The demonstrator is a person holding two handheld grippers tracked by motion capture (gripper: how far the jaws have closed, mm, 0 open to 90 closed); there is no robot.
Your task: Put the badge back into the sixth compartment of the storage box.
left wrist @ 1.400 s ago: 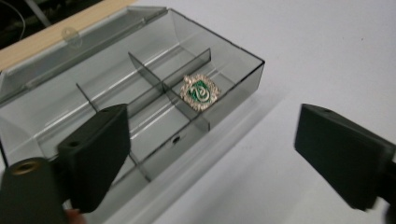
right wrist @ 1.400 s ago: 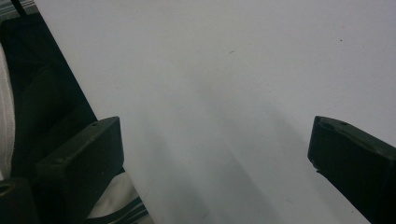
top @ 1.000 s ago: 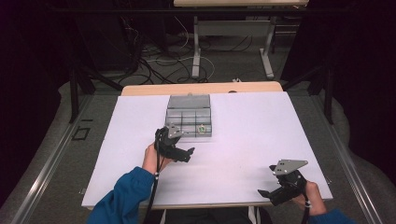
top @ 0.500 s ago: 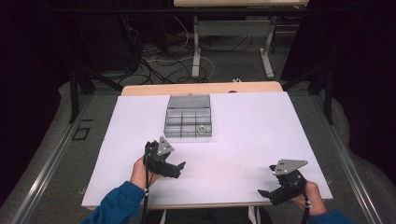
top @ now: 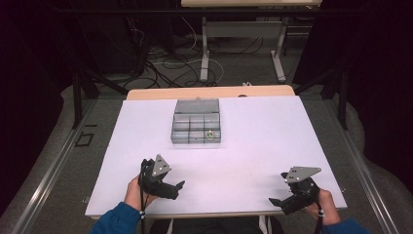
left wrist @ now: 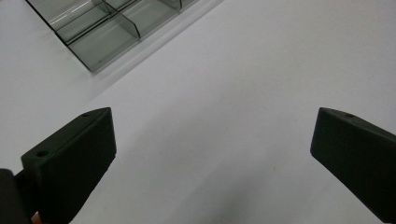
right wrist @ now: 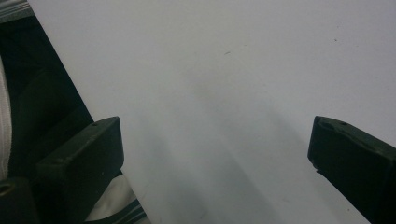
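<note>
Near the table's front edge, both grippers rest empty with jaws spread wide, well apart from the compartment box.

On the white table (top: 272,141) the clear compartment box (top: 196,127) sits toward the far middle, a small greenish item (top: 210,134) lying in its front right cell; a corner of the box (left wrist: 100,28) shows in the left gripper view. Left gripper (top: 173,189) lies nearest it and holds nothing; right gripper (top: 277,202) hangs at the front right corner, also holding nothing. To do the reach well, I judge the left gripper should approach from above, jaws aligned with one cell, so the dividers are not struck. Nothing stands between gripper and box; cables and table legs lie on the floor beyond.
</note>
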